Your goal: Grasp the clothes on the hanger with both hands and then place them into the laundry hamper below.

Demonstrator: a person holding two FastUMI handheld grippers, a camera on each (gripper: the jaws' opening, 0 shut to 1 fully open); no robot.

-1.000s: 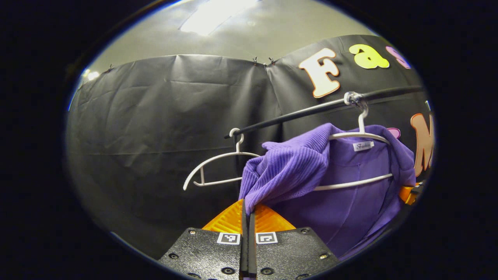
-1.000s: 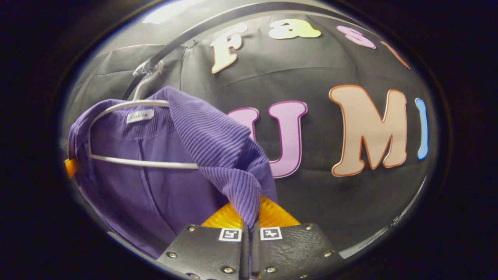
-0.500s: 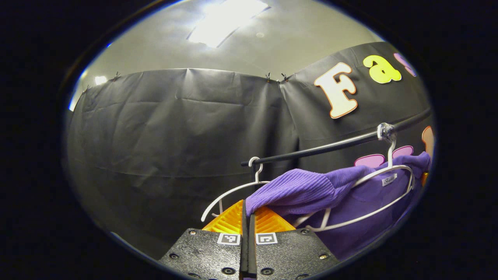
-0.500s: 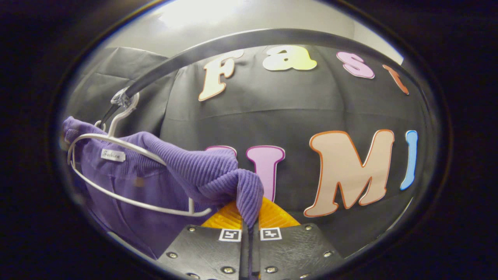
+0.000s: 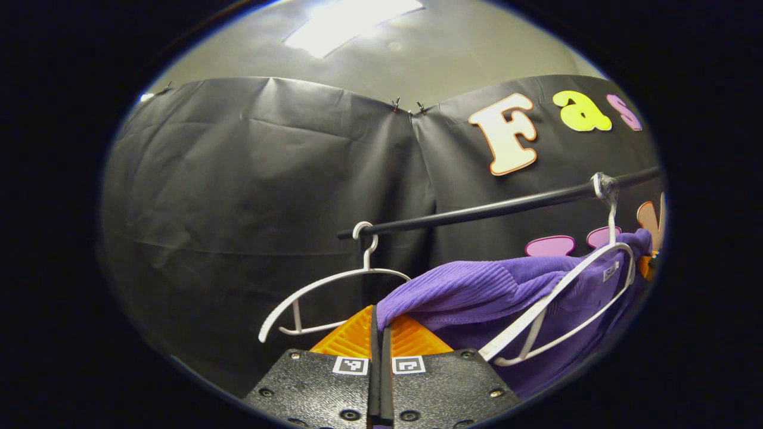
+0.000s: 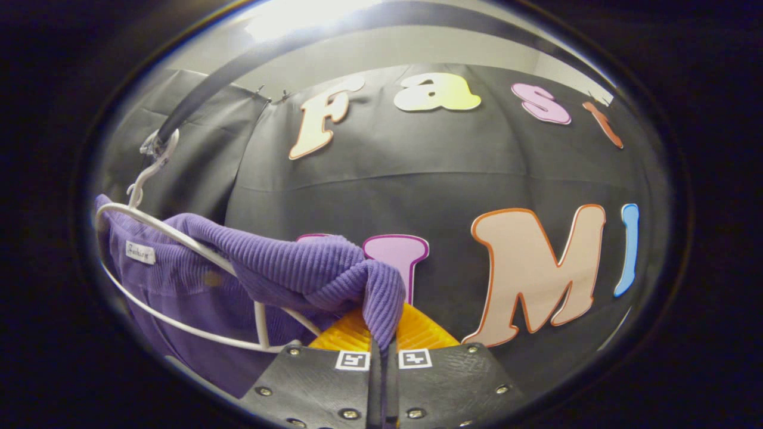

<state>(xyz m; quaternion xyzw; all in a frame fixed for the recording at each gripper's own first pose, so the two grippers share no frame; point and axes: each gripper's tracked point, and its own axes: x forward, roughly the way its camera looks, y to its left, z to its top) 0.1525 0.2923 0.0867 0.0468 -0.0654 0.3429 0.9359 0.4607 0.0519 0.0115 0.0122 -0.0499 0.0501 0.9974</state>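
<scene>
A purple ribbed garment hangs over a white hanger that hooks on the black rail. My left gripper is shut on one shoulder fold of the garment, which stretches to the right from its fingers. In the right gripper view the same purple garment stretches left from my right gripper, which is shut on the other shoulder fold. The white hanger is tilted and shows bare above the cloth. A white label sits at the collar.
An empty white hanger hangs on the left end of the rail, close to my left gripper. The black rail arcs overhead in the right gripper view. Black cloth walls close the booth behind, with a lit ceiling above.
Both grippers have lifted and pulled the garment's shoulders up, so the cloth has slid off the hanger's arms. The hanger has tilted and swung, and its wire now stands bare.
</scene>
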